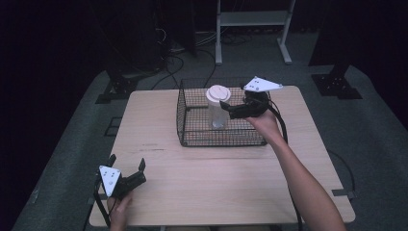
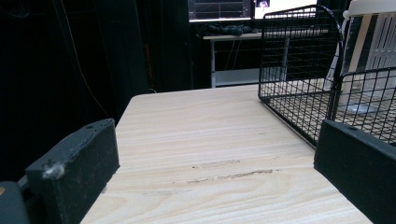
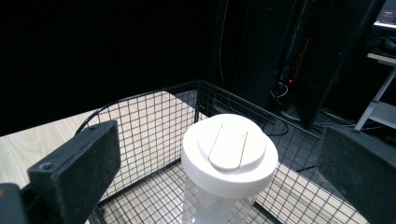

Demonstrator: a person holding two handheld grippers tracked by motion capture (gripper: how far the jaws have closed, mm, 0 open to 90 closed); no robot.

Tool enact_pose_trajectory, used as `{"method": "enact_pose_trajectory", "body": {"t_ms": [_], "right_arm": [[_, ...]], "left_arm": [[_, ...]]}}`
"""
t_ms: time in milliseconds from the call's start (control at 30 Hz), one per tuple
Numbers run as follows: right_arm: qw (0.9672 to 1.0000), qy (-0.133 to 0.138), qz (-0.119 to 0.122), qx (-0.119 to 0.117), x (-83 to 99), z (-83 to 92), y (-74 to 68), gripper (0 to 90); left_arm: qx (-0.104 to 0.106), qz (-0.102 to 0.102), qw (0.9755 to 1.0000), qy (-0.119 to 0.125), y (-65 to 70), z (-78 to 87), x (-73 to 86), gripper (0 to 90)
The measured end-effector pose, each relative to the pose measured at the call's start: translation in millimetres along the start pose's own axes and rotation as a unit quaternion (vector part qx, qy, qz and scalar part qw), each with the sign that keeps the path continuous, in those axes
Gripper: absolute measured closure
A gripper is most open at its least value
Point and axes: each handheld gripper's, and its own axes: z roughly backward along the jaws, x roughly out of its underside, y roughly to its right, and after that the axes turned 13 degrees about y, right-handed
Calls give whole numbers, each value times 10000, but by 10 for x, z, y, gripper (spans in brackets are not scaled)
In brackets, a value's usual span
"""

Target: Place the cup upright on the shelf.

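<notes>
Standing upright in the black wire basket (image 1: 192, 139), a clear jar (image 1: 218, 116) with white round lid sits before the right gripper (image 1: 230, 110), jaws spread and empty.

I count one wire basket (image 1: 192, 137) at twelve o'clock, one lidded jar (image 1: 218, 107) inside it, and two grippers: left gripper (image 1: 127, 166), right gripper (image 1: 226, 107).

Both hand-held grippers, left (image 1: 126, 171) and right (image 1: 226, 107), gape open.
</notes>
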Motion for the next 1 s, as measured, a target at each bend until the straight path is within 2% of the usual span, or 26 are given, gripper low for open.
{"method": "enact_pose_trajectory", "body": {"t_ms": [67,100,233,567,1000], "right_arm": [[10000,-14,5,2,14,32,4,0],[10000,-30,-72,-4,24,72,12,0],[9999,54,-86,48,34,170,28,0],[9999,18,-78,74,108,379,26,0],[9997,38,-167,174,215,589,64,0]], "left_arm": [[6,-8,10000,2,0,0,0,0],[1,-5,10000,1,0,0,0,0],[-5,4,10000,-2,0,-1,0,0],[13,-24,10000,-2,4,-1,0,0],[17,-38,10000,-2,8,-2,0,0]]}}
